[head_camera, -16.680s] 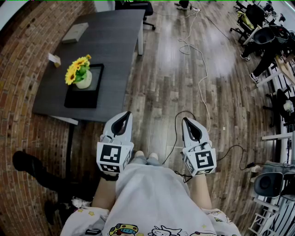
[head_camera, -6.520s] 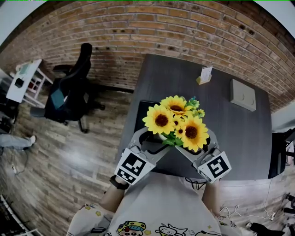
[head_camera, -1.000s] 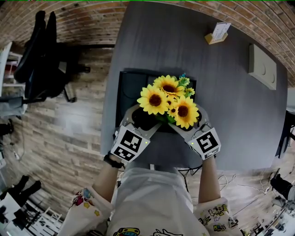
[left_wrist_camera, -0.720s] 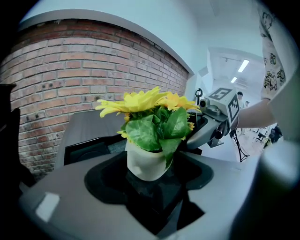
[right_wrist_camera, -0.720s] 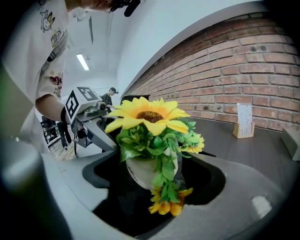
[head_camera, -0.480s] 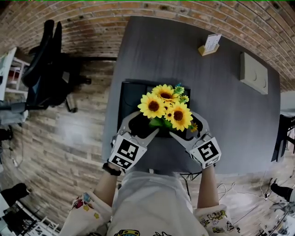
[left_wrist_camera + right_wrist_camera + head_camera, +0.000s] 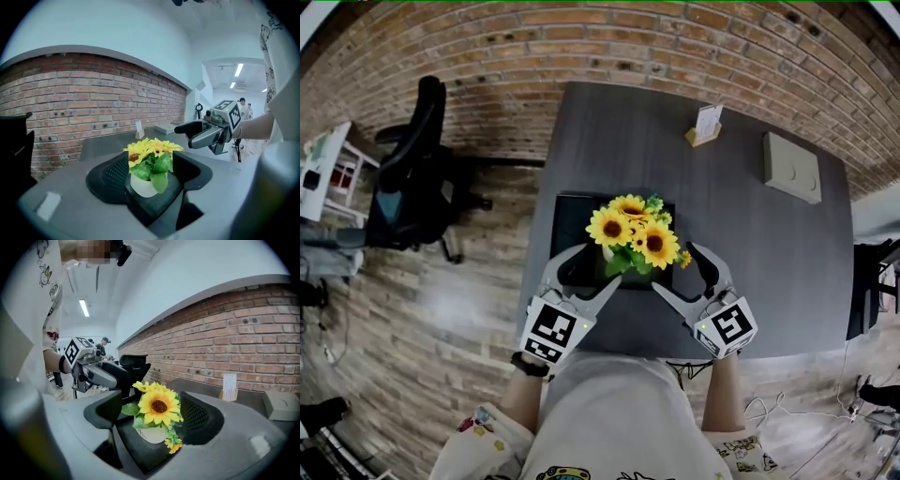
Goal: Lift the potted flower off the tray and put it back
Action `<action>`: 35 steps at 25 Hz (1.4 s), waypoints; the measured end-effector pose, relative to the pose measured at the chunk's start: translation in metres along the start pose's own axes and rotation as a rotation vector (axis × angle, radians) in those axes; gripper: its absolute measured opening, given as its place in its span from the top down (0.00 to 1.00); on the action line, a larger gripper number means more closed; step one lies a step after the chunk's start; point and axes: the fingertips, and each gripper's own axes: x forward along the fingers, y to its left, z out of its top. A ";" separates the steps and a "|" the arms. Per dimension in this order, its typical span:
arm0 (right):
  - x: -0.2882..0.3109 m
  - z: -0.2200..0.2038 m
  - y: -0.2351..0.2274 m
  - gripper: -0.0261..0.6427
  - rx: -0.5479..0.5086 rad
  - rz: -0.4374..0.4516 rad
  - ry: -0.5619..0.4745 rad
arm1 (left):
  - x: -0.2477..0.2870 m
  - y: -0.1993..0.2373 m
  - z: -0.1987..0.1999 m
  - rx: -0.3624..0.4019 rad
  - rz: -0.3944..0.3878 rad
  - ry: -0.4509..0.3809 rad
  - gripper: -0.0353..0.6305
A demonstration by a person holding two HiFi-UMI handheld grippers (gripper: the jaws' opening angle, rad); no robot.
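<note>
standing upright on the tray, potted flower

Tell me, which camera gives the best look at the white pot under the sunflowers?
The left gripper view: the white pot shows side-on, its rounded wall plain, one leaf hanging over it. The right gripper view also shows the pot, darker under the sunflowers. In the head view they cover it almost entirely.
</note>
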 end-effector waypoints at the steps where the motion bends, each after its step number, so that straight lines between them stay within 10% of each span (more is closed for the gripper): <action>1: -0.002 0.008 0.001 0.39 -0.012 -0.003 -0.020 | -0.003 -0.001 0.007 0.010 0.000 -0.018 0.50; 19: -0.049 0.106 0.026 0.65 0.006 -0.027 -0.292 | -0.066 -0.015 0.090 -0.053 0.010 -0.288 0.73; 35: -0.059 0.098 0.016 0.96 0.071 -0.046 -0.296 | -0.062 -0.009 0.081 -0.132 0.000 -0.274 0.93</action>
